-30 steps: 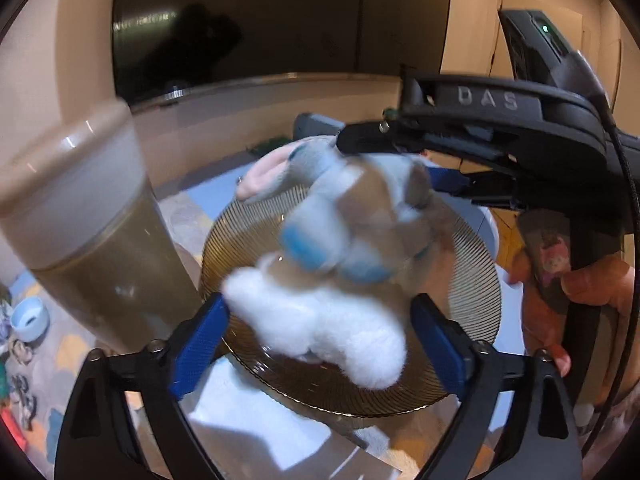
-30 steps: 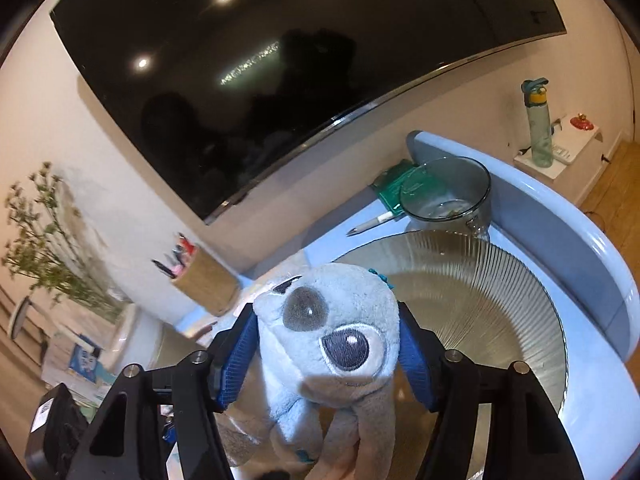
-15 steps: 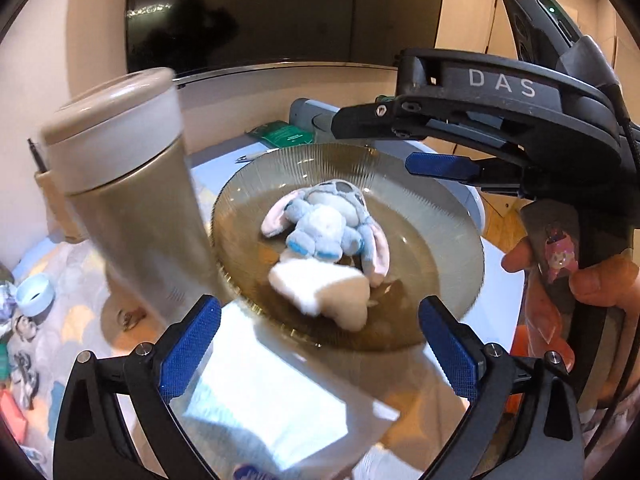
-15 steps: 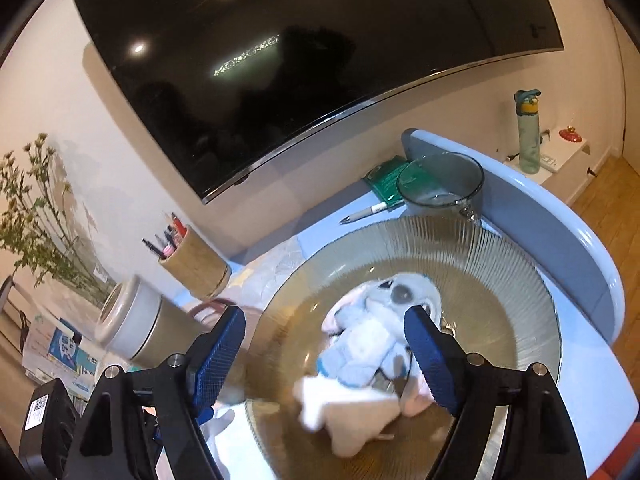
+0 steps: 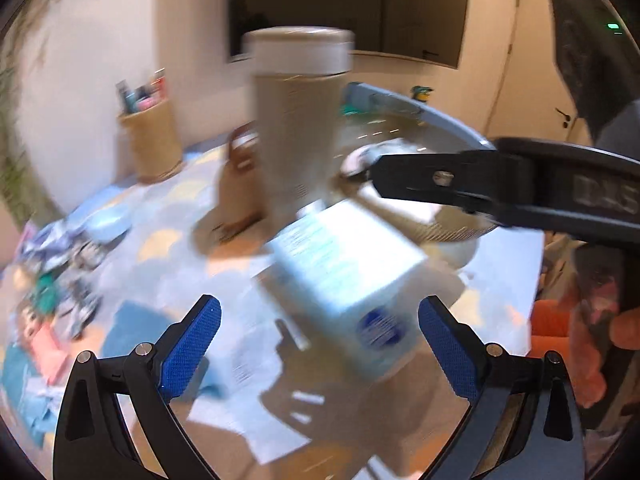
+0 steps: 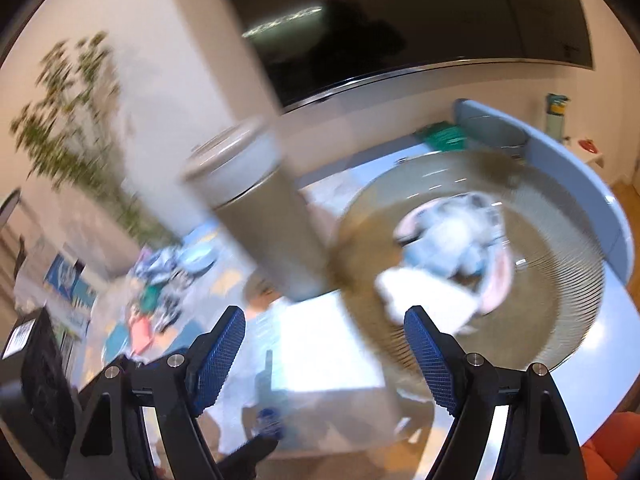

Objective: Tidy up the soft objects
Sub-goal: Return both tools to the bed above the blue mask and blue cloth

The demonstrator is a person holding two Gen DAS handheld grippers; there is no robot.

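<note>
A blue, white and pink plush toy [image 6: 452, 236] and a white fluffy plush [image 6: 424, 296] lie in a ribbed amber glass plate [image 6: 560, 304] on the table. My right gripper [image 6: 324, 352] is open and empty, low and left of the plate, above a white box [image 6: 328, 352]. My left gripper [image 5: 320, 344] is open and empty, over the same white box [image 5: 344, 268]. In the left wrist view the plate [image 5: 452, 232] is mostly hidden behind the right gripper's arm [image 5: 500, 188]. Both views are motion-blurred.
A tall beige tumbler [image 5: 296, 120] with a pale lid stands left of the plate; it also shows in the right wrist view [image 6: 256, 216]. A pen holder [image 5: 150, 140] stands by the wall. Small clutter [image 5: 60, 272] lies at the table's left. A blue curved chair back [image 6: 592, 200] lies behind the plate.
Both grippers have swung left and back from the plate. The plush toys stay in the plate, released earlier by the right gripper. The white box now lies under both grippers.
</note>
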